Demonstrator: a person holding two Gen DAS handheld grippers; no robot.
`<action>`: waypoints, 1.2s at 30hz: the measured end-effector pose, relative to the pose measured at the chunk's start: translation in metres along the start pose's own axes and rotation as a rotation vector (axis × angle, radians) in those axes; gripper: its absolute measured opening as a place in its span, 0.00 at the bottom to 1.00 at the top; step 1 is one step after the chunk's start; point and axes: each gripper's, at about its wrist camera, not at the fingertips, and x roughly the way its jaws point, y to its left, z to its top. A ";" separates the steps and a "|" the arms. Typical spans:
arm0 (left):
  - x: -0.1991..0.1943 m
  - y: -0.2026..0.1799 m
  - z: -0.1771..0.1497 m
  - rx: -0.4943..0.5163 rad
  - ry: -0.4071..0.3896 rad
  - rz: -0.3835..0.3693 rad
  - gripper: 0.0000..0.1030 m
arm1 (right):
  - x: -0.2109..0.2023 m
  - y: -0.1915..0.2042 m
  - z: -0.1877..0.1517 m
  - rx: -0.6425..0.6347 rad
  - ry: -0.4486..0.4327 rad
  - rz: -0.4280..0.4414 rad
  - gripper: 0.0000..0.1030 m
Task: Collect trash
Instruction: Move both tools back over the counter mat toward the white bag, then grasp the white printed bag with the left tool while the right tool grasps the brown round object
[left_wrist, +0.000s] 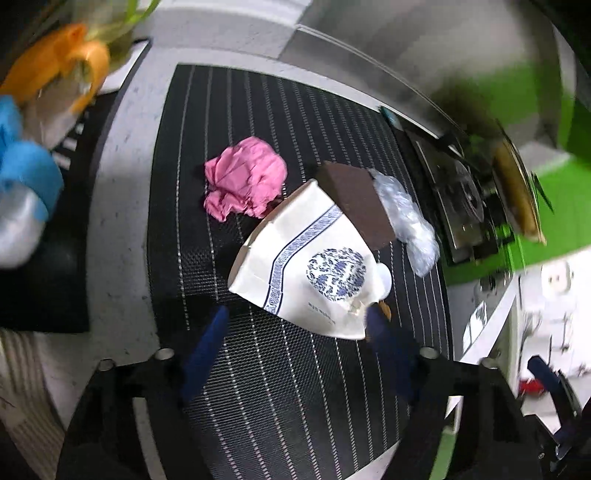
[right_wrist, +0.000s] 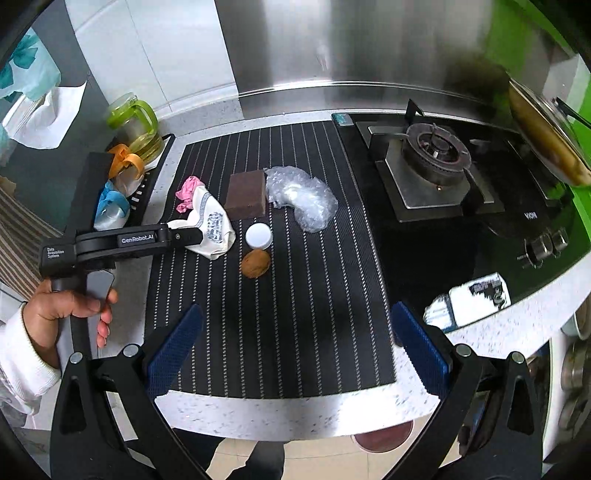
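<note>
On the black striped mat (right_wrist: 295, 332) lies a crumpled white paper bag (left_wrist: 314, 273) with a blue pattern. My left gripper (left_wrist: 297, 312) hangs just over the bag's near edge, jaws apart, one blue finger overlapping the bag's corner and the other clear of it. A hand holds that left gripper (right_wrist: 184, 236) from the left of the right wrist view. Around the bag (right_wrist: 214, 229) lie pink crumpled paper (left_wrist: 245, 177), a brown block (right_wrist: 246, 197), clear plastic wrap (right_wrist: 303, 199), a white cap (right_wrist: 259, 236) and a brown round scrap (right_wrist: 255, 263). My right gripper (right_wrist: 295, 308) stands open over bare mat.
A gas stove (right_wrist: 432, 155) with a pan (right_wrist: 546, 140) fills the right. A white carton (right_wrist: 472, 295) lies at its front edge. A green-handled glass jug (right_wrist: 135, 125) and orange and blue cups (right_wrist: 114, 184) crowd a black tray at left. The counter edge (right_wrist: 295, 410) runs close below.
</note>
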 end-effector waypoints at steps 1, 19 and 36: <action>0.002 0.002 0.000 -0.023 -0.001 -0.008 0.64 | 0.001 -0.002 0.001 -0.003 0.001 0.003 0.97; -0.008 -0.013 0.002 0.027 -0.031 -0.034 0.07 | 0.021 -0.008 0.004 -0.011 0.022 0.050 0.97; -0.053 -0.039 0.016 0.318 -0.087 0.093 0.07 | 0.085 0.018 0.021 -0.045 0.111 0.047 0.97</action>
